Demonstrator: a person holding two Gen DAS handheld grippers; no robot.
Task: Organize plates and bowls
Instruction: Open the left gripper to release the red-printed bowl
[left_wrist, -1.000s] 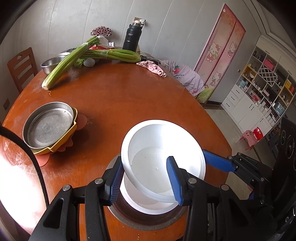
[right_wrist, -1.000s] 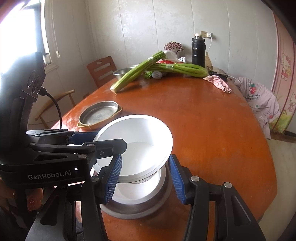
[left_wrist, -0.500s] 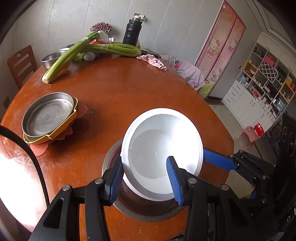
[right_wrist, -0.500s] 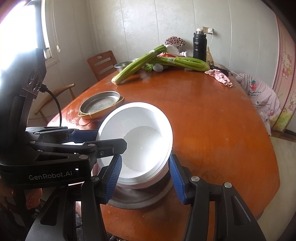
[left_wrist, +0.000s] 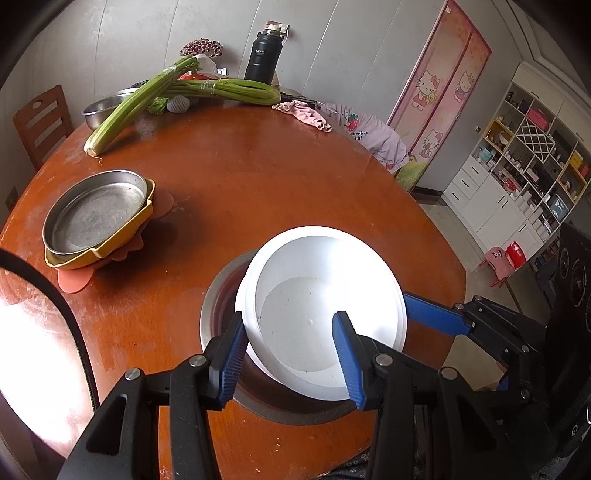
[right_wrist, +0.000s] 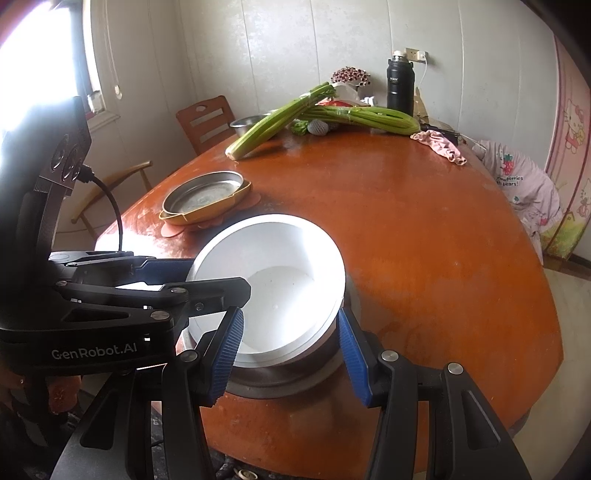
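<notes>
Left wrist view showed the white bowl (left_wrist: 314, 295) lower than a second earlier. It had come down from a raised tilt and leaned inside the wide steel bowl (left_wrist: 214, 306), hiding the white inner surface seen there before. I judged the nesting nearly done, with only levelling and letting go left.

The left tongs (left_wrist: 288, 362) straddled the bowl's near wall, one ribbed blue pad against the outside and one inside, apparently clenched on it. The right tongs (right_wrist: 290, 354) bracketed its far-right rim, but whether they pressed I could not tell.

The bowl looked matte, smooth and round with a stepped lip, and the steel one brushed and dull. Beyond and left of the left tongs, a shallow steel pan (left_wrist: 96, 218) sat in a yellow dish (left_wrist: 122, 247) on the glossy wooden table (left_wrist: 258, 166).
</notes>
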